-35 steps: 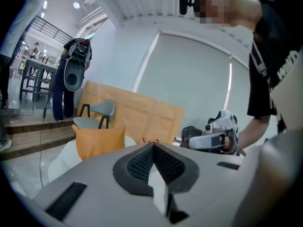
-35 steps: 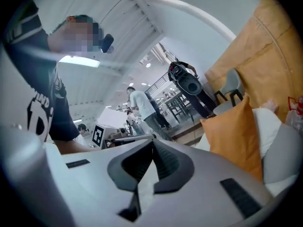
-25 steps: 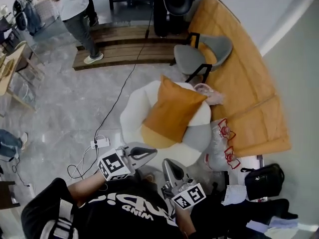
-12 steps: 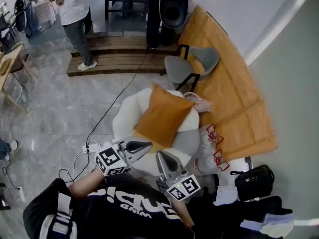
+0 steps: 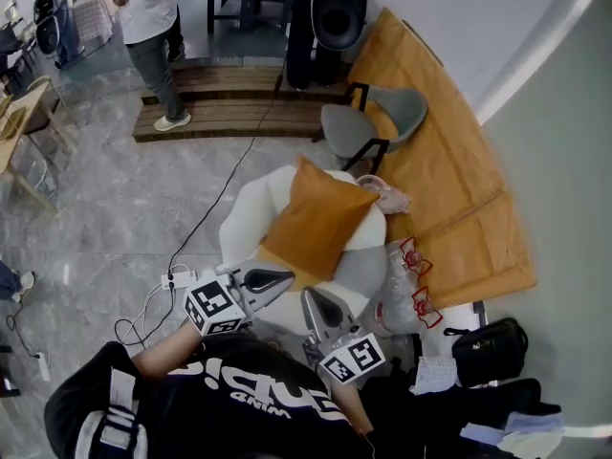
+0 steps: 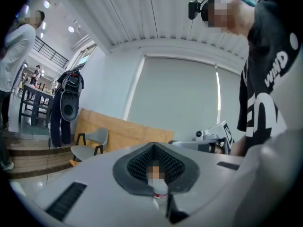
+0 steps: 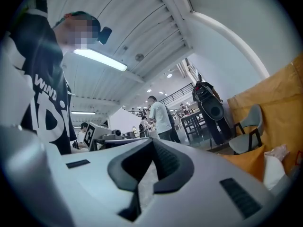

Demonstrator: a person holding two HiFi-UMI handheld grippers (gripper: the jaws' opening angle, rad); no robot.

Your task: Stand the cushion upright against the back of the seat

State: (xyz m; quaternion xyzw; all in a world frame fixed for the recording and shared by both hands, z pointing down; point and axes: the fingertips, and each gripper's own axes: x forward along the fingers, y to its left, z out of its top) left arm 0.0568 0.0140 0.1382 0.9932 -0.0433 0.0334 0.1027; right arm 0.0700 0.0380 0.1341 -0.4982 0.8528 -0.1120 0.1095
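Left claw [image 5: 285,277], right claw [image 5: 310,295]: level, closed

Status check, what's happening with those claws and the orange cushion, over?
Left claw shut, empty; right claw shut, empty. Orange cushion propped on white armchair, untouched. Plastic bags beside it, not blocking.

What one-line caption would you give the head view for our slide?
Orange cushion rests on the white seat; the left claw and right claw, both shut, hover at its near edge.

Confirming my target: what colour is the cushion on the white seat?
Plain orange. The cushion shows best in the head view, lying on the seat.
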